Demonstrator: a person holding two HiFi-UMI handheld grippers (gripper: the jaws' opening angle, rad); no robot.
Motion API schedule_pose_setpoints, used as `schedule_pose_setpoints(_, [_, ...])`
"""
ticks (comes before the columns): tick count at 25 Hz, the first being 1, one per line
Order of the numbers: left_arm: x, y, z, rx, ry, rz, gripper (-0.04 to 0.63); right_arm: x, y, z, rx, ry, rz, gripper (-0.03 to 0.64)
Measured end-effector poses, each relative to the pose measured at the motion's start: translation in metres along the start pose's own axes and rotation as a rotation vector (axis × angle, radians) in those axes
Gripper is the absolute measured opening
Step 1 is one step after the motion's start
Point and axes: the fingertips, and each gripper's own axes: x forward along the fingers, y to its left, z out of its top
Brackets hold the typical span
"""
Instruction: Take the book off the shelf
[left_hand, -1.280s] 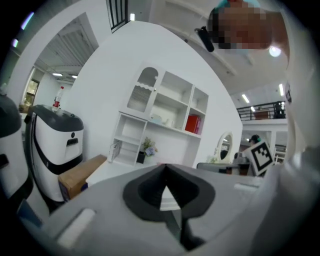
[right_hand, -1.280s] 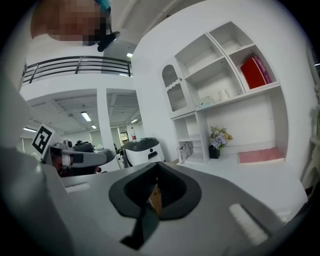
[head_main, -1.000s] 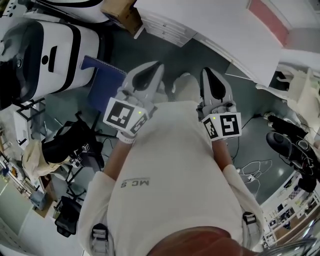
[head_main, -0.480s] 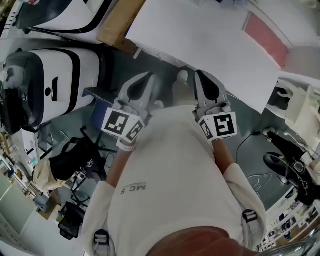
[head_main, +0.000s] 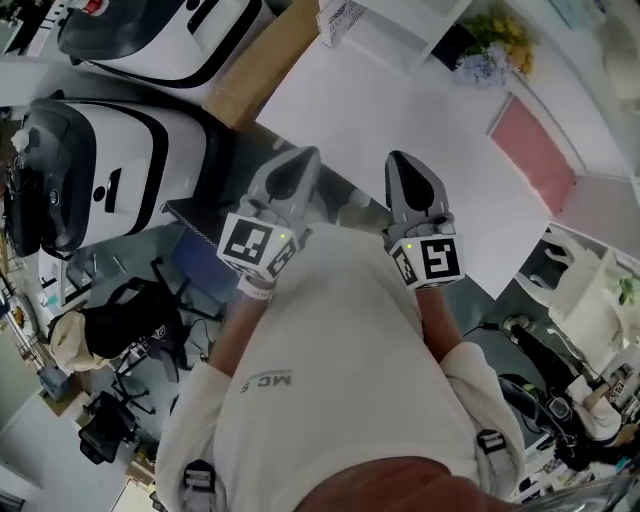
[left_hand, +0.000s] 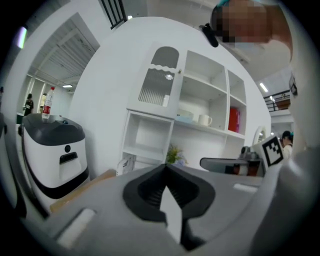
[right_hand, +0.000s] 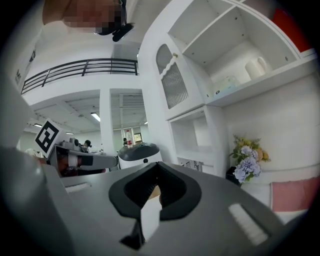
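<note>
Lifted side by side: left hand-held gripper (head_main: 300, 165), right hand-held gripper (head_main: 405, 172), closed.

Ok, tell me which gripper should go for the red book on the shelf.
Right, narrowly: the red book stands at the shelf's right end, on the right gripper's side. It and the left gripper are both shut, empty.

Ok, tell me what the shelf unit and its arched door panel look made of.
Shelf unit: probably painted wood or laminate board; flat, matte white panels.
Arched door panel: likely ribbed glass or clear plastic; fine vertical lines across a greyish pane.
</note>
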Motion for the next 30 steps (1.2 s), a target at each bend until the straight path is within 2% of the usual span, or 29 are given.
schedule_pose_setpoints(4, [0.024,0.017,-0.004,-0.018,0.008,0.03,0.0,0.02,-0.017,-0.005,0.052,0.012,0.007,-0.002])
schedule_pose_setpoints(10, [0.059,0.059,-0.006,-0.036,-0.007,0.131,0.0,0.049,-0.033,-0.007,0.082,0.029,0.005,-0.002])
schedule_pose_setpoints(13, [0.081,0.08,-0.003,-0.024,-0.021,0.14,0.0,0.067,-0.039,-0.006,0.051,0.022,0.006,-0.002])
schedule_pose_setpoints(17, [0.109,0.107,-0.004,-0.021,-0.037,0.147,0.0,0.082,-0.043,-0.006,0.079,0.034,-0.016,-0.001])
schedule_pose_setpoints(24, [0.154,0.148,-0.002,0.011,-0.04,0.142,0.002,0.119,-0.05,-0.002,0.049,0.045,-0.019,-0.002])
schedule_pose_setpoints(26, [0.166,0.158,-0.002,0.032,-0.032,0.132,0.077,0.128,-0.054,-0.001,0.057,0.043,-0.026,-0.001])
schedule_pose_setpoints(30, [0.193,0.18,-0.006,0.055,-0.014,0.121,0.154,0.147,-0.063,0.001,0.076,0.045,-0.046,-0.002])
